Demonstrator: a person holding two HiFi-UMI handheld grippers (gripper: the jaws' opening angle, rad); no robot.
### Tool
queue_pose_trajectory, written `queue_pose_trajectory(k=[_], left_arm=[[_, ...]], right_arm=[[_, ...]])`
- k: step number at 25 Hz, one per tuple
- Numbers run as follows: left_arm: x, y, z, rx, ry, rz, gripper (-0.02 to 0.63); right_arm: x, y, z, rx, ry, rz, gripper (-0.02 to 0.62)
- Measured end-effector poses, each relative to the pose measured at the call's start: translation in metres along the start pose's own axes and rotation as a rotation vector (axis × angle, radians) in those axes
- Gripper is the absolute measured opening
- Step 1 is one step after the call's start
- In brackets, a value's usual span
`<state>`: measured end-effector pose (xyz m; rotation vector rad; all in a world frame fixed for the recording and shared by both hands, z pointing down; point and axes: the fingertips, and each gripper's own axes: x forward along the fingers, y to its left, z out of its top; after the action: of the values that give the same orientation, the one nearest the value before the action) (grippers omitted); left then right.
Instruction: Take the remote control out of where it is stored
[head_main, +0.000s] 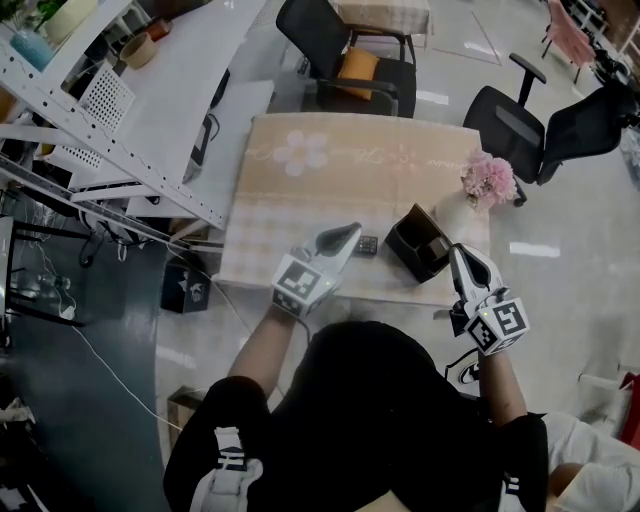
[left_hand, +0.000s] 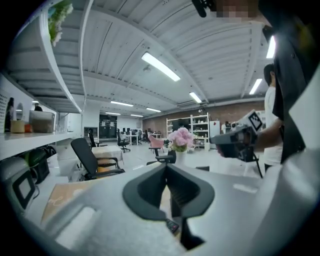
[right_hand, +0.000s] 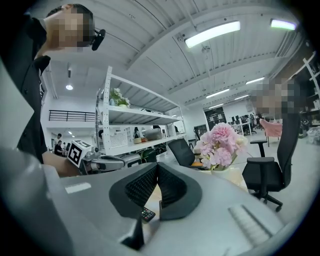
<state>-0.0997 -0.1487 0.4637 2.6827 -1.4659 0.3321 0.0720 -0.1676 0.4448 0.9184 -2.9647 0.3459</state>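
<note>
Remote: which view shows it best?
Head view: the remote lies whole on the table, near the box. Both gripper views show only a small corner of it, low in the picture.

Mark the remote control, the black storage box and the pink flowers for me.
remote control (head_main: 367, 244), head view, middle of its body
storage box (head_main: 403, 248), head view, its left outer wall
flowers (head_main: 488, 180), head view, the pink blooms

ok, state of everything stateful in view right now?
left gripper, shut, empty
right gripper, shut, empty
storage box, upright, open-topped
remote control, outside the storage box, flat on table
flowers, upright
</note>
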Motion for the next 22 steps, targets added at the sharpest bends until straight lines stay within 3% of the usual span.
queue_pose_trajectory(k=[6,18,22], left_arm=[[0.012,-0.011,0.005,-0.016,-0.035,-0.003,0.003],[0.071,-0.079,-0.006,-0.017,-0.011,-0.172,0.085],[0.089,-0.091,-0.006,0.002,-0.018,-0.179,0.107]], right_arm=[[-0.019,-0.006,0.000,-0.003,-0.008,-0.045,0.005],[-0.091,-0.035,0.003,0.009,-0.038,-0.203,0.005],[-0.115,-0.045,0.003,0.010,-0.044,-0.261,0.005]])
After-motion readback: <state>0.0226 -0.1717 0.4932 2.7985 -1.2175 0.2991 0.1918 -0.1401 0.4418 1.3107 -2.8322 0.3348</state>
